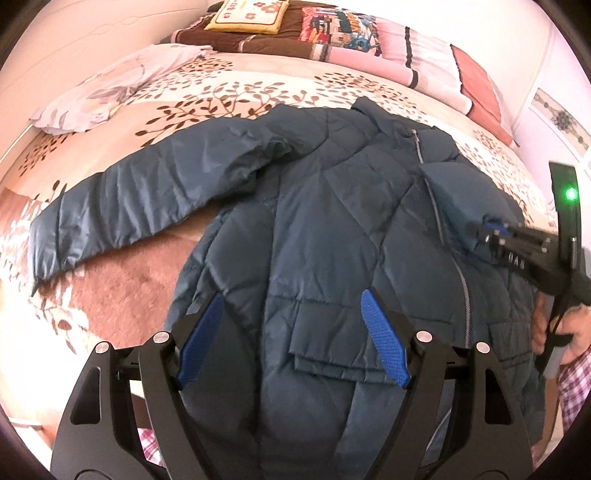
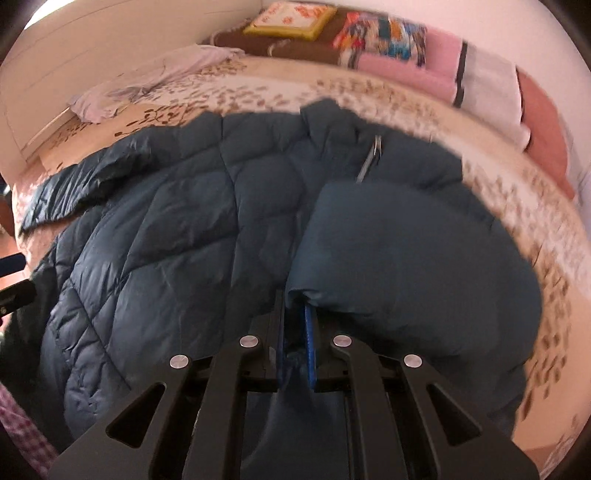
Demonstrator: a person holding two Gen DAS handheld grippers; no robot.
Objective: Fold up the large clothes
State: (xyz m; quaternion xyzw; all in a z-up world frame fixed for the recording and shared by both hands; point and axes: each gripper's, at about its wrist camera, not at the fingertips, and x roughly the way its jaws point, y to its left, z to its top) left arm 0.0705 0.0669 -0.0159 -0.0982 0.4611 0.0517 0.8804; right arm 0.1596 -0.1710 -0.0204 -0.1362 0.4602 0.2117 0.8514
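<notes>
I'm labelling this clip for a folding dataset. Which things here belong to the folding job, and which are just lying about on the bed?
Part of the job:
- blue puffer jacket
- its folded-over sleeve, between the right gripper's jaws
- left gripper, open above the jacket

Just lying about:
- yellow cushion
- pale crumpled cloth
- stacked blankets
- leaf-print bedspread

Left tongs (image 1: 291, 336): matte black forked arms, blue textured pads (image 1: 386, 338), silver round screw heads. Right tongs (image 2: 297, 325): same build, white lettering, green indicator light. Sleeve (image 1: 574, 376) worn: red-and-white check.
</notes>
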